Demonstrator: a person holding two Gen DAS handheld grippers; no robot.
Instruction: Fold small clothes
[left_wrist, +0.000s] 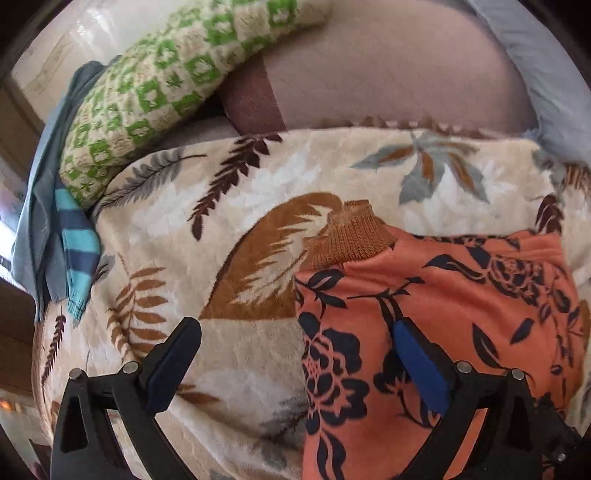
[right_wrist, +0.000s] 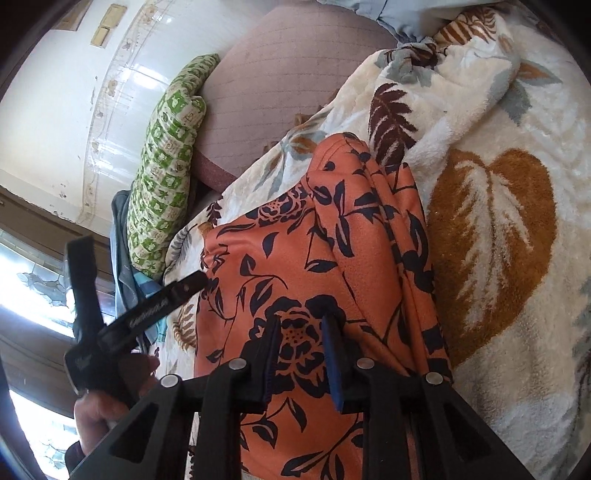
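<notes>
Orange floral garment on a plush leaf-print blanket

The right gripper (right_wrist: 301, 325) pinches a raised fold of the garment (right_wrist: 295, 266) in its fingers; the left gripper (left_wrist: 295, 332) hangs spread wide over its ribbed brown cuff (left_wrist: 347, 236), near a green crocheted pillow (left_wrist: 155, 92).

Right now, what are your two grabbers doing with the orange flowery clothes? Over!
Right hand-held gripper shut on the orange floral garment. Left hand-held gripper wide open, straddling its edge, holding nothing. Garment lies on the leaf-print blanket. Nothing in the way.
</notes>
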